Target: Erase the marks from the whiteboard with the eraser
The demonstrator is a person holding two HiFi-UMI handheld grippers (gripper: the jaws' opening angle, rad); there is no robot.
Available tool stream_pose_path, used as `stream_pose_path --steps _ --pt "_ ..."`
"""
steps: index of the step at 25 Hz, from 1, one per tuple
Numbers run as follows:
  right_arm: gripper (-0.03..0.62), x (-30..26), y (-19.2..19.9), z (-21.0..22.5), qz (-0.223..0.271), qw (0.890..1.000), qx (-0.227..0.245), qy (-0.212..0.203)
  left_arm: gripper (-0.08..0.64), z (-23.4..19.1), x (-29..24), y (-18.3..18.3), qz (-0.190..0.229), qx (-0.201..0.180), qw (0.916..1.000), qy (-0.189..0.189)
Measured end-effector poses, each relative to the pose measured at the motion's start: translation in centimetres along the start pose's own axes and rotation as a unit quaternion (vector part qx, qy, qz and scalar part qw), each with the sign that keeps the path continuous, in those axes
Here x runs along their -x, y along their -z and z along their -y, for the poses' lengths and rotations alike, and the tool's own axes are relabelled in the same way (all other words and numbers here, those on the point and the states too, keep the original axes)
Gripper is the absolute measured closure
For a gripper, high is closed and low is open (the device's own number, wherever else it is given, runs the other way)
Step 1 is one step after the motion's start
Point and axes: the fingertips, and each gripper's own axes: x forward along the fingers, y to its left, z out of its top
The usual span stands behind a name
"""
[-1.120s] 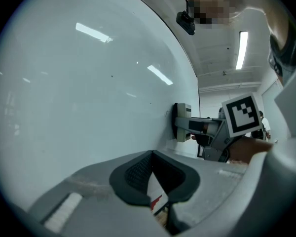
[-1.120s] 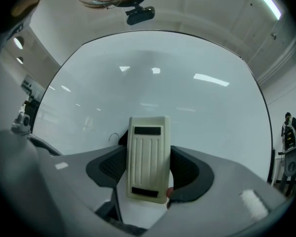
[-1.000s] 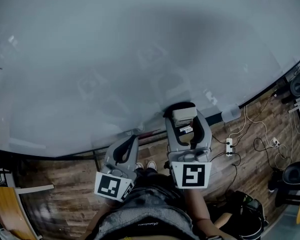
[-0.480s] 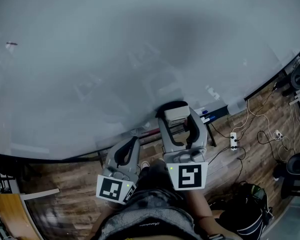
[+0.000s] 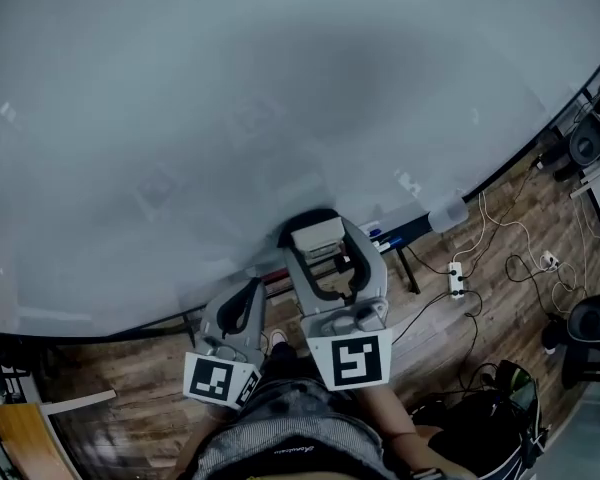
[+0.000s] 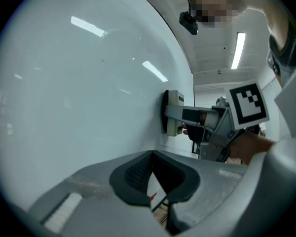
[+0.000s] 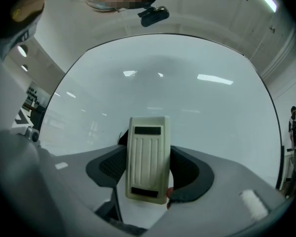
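My right gripper (image 5: 318, 231) has its jaws clamped on the eraser (image 7: 147, 157), which sits low against the whiteboard (image 5: 280, 98). I'd hold it flat and wipe with even pressure. The left gripper (image 5: 242, 303) hangs beside it, jaws together and empty. The marker tray (image 5: 385, 236) lies just below, so downward strokes must stop short.

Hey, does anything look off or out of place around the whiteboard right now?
Nothing stands out. The eraser sits straight between the right gripper's jaws, pressed flat to the whiteboard, which shows no marks or damage. The left gripper is empty.
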Motion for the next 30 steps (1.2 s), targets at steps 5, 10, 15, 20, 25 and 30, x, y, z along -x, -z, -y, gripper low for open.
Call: stream_pose_path --steps 5,10,15,20,25,30 --pt "0.324 0.7 0.5 6.0 -0.008 1.0 0.007 -0.011 0.557 4.7 -5.7 -0.3 -0.004 0.015 0.9999 0.006" --pt "0.324 0.8 1.2 12.3 -0.004 1.0 0.007 -0.012 0.557 8.7 -11.4 -1.0 0.0 0.002 0.9998 0.019" --pt "0.324 0.7 2.7 18.0 -0.011 1.0 0.003 -0.018 0.557 11.4 -16.3 -1.0 -0.003 0.008 0.9999 0.015" --pt "0.324 0.9 3.1 21.5 -0.007 1.0 0.005 -0.027 0.557 13.3 -19.3 -1.4 -0.006 0.034 0.9994 -0.002" --pt "0.324 1.5 3.4 24.8 -0.014 1.0 0.012 -0.017 0.557 14.8 -21.0 -1.8 -0.008 0.035 0.9993 -0.004" --pt "0.324 2.1 4.1 29.0 -0.024 1.0 0.015 0.008 0.557 15.9 -22.4 -1.3 -0.009 0.018 0.9998 0.0"
